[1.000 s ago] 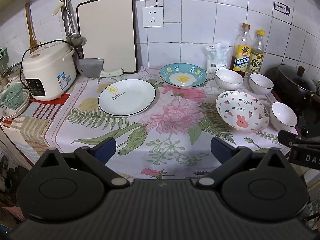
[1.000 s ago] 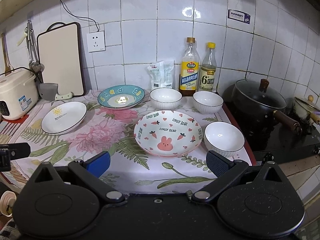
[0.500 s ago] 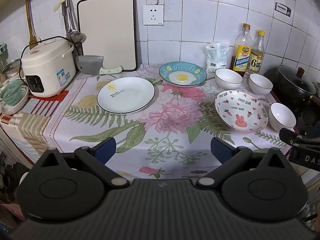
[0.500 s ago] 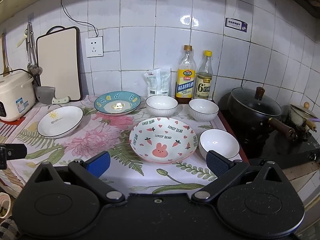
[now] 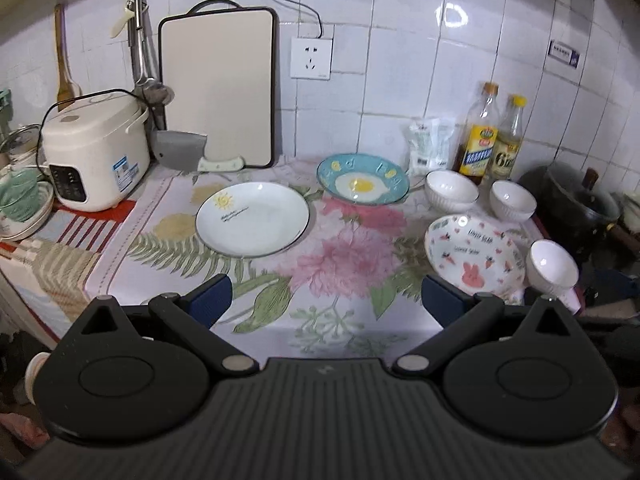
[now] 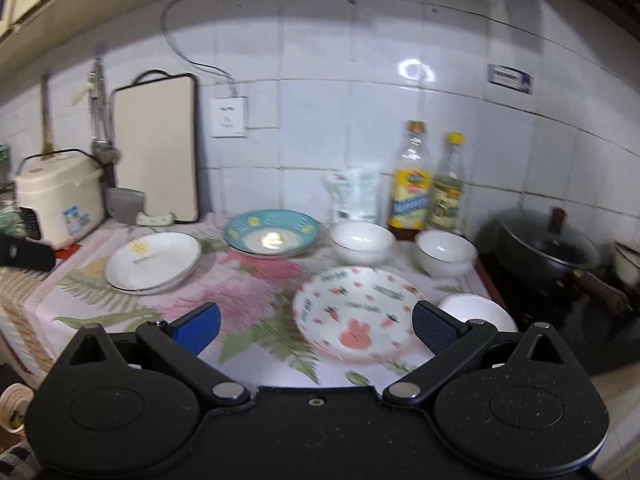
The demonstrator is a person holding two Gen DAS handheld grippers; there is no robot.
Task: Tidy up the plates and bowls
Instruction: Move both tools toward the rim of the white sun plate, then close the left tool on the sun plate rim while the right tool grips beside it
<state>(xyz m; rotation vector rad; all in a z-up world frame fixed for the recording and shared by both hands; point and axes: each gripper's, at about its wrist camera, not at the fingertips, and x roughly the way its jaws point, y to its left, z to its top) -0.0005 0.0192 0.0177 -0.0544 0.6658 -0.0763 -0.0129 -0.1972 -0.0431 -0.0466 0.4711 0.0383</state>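
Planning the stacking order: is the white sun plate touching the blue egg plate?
Apart. The left wrist view shows tablecloth between white sun plate and blue egg plate.
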